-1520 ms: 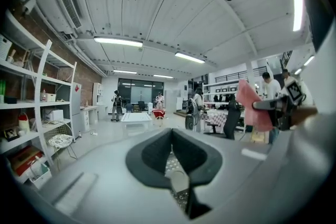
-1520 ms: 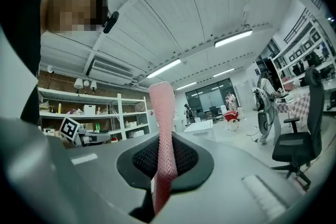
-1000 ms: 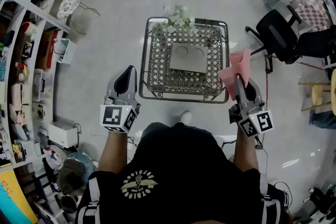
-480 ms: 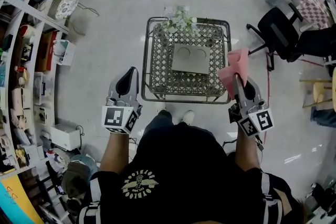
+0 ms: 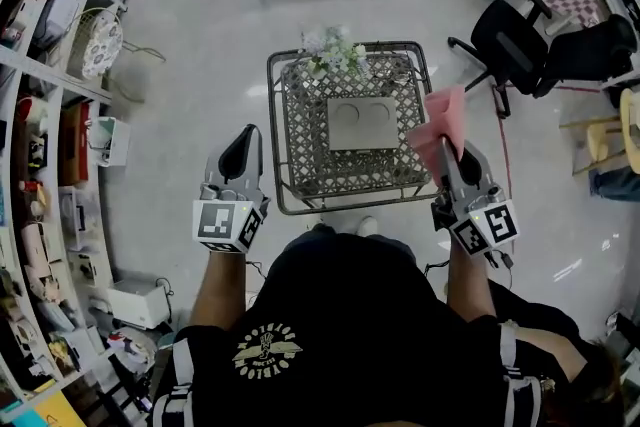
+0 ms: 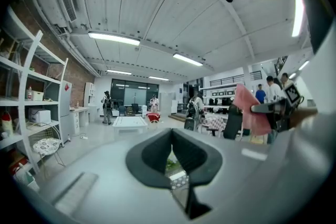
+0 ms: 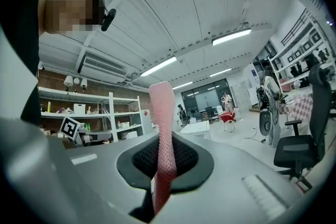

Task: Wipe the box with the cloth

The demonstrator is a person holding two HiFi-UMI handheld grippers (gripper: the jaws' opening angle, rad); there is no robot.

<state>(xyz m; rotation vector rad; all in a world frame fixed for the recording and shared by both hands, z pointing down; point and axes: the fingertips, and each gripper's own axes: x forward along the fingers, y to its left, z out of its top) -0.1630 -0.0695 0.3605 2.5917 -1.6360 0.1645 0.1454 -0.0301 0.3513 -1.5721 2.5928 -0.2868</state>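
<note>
Currently, in the head view, the flat grey box (image 5: pixel 363 123) with two round recesses lies at the centre of the metal lattice worktop (image 5: pixel 290 170), untouched. A bunch of pale artificial flowers (image 5: pixel 335 50) sits at the far edge. The right gripper (image 5: pixel 447 153) hovers at the right edge, carrying the pink mesh cloth (image 5: pixel 442 120) upright; this is judged a ready position for wiping. The left gripper (image 5: pixel 246 135) is held off the near left corner, clear of the box.

Left gripper view: jaws closed together, nothing between them.

Right gripper view: jaws clamped on the cloth's lower part, so the free end stands above them, available for contact with the box.
</note>
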